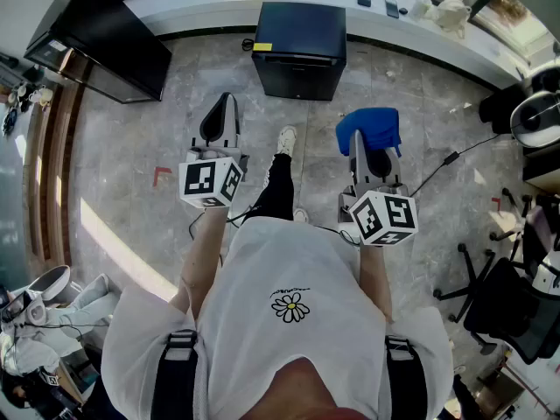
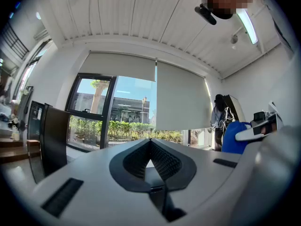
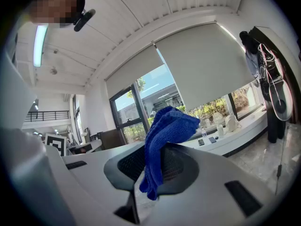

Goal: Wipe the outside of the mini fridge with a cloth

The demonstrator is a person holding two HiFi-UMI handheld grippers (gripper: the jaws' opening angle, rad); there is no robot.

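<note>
The grey marbled floor (image 1: 131, 147) carries a boxy, smooth black fridge (image 1: 299, 49), standing ahead of both grippers and well apart from them. The left gripper (image 1: 220, 112) has its ribbed jaws together on nothing. The right gripper (image 3: 155, 168) has its jaws clamped on a bunched, knitted blue cloth (image 3: 164, 135).

Daylight fills your scene. In the head view a bright sun stripe crosses the grey marbled stone floor (image 1: 122, 160) at the left, with soft shadows elsewhere. Both tongs views face a tall glass window (image 2: 113, 114), evenly exposed, and the white ceiling strip lamp (image 2: 247, 25) glares. All views bow at the edges, corners black. Close to the lens, the left tongs (image 2: 150, 142) and right tongs (image 3: 150, 171) blur, but the blue knitted cloth (image 3: 164, 135) reads sharp.
</note>
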